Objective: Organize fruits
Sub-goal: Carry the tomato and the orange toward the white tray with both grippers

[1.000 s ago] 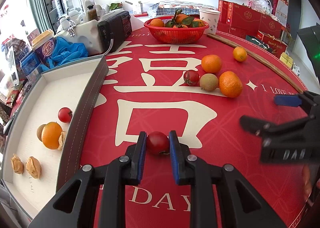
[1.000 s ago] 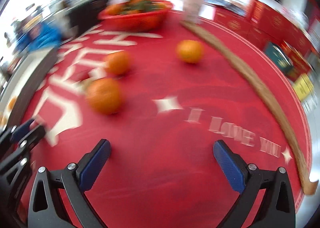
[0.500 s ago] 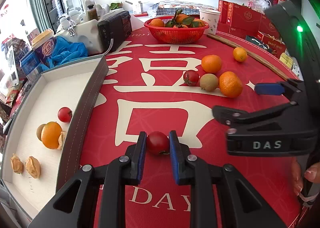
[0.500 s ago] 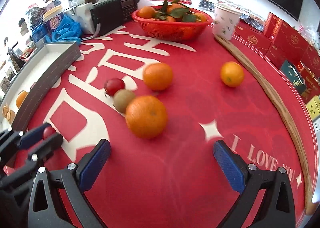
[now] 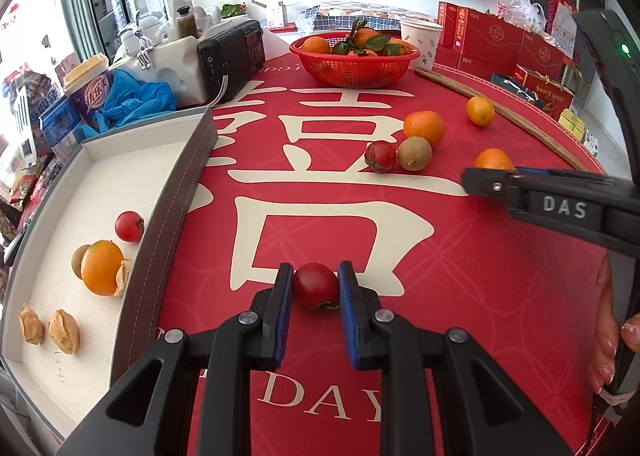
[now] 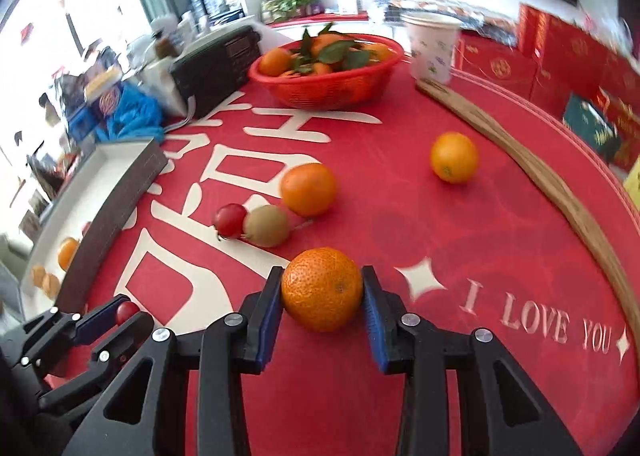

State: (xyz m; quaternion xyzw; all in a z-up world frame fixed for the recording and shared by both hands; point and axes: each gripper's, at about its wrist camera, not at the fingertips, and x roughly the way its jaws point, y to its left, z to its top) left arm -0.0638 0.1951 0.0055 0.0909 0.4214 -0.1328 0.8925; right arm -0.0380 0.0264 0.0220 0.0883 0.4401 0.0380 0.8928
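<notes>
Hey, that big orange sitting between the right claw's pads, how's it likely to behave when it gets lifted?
The orange is round, so it would probably roll across the red mat if released. Its pebbled skin likely gives the right claw decent friction. The flat pads touch only its widest points, so it may pivot slightly.

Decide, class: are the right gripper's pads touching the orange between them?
Touching. In the right wrist view both blue pads of the right gripper press flush against the sides of the orange, with no gap on either side.
</notes>
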